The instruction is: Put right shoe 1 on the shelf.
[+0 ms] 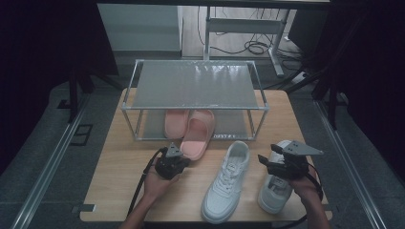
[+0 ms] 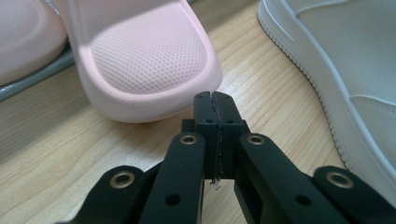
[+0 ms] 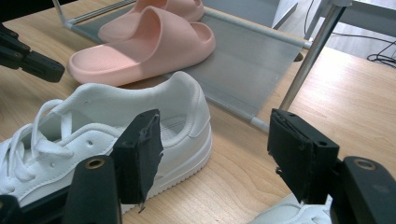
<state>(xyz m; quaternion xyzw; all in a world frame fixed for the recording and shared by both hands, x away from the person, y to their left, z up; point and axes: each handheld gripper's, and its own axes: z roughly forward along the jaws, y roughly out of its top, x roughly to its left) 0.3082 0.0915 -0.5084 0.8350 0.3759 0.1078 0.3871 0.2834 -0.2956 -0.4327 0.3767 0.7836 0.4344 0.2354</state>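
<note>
Left gripper (image 1: 184,161) sat with jaws pressed fully together, nothing between them, tips just short of the heel of the pink foam slipper (image 1: 197,134). In the left gripper view the closed tips (image 2: 215,100) were right at that slipper's (image 2: 144,60) rounded edge; contact couldn't be confirmed. That slipper lay half out of the low metal-framed shoe rack (image 1: 196,85), heel end on the light wooden tabletop (image 1: 124,167), toe end on the rack's bottom shelf beside the second pink slipper (image 1: 174,122). Right gripper (image 1: 263,162) was spread wide, empty, hovering above the right-hand white lace-up sneaker (image 1: 274,191). The other white sneaker (image 1: 227,181) lay on the tabletop between the two grippers, heel toward the rack. In the right gripper view, that sneaker's (image 3: 112,135) heel collar was just behind the left-hand jaw.
</note>
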